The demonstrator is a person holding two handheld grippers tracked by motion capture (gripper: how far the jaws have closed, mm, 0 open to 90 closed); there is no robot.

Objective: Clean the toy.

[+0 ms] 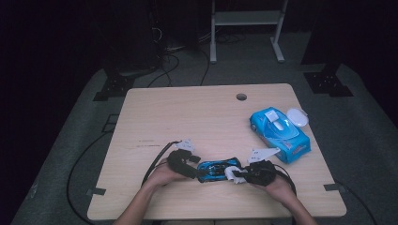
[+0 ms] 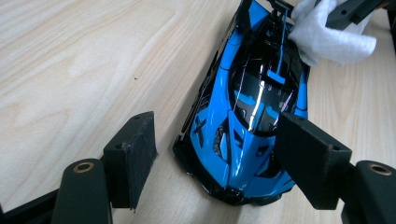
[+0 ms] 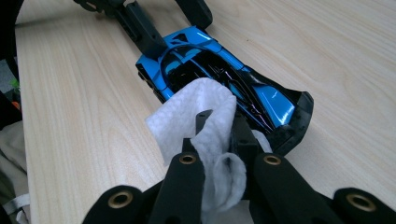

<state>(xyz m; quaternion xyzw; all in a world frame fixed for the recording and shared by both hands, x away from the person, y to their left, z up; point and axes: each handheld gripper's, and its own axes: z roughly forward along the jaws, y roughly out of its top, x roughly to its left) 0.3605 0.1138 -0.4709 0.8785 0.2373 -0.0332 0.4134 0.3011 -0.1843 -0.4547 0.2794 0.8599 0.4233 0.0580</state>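
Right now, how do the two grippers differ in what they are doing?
The left gripper stands open around the toy car's front, one pad clear of it, while the right gripper is shut on a white wipe at the car's rear. Both are black, hand-held, and meet at the same car.

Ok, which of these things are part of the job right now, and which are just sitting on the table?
In the job:
- blue toy car
- white wipe, pinched in the right tool
- left tool, jaws either side of the car's nose

Lying about:
- blue wipes pack
- white lid-like piece beside it
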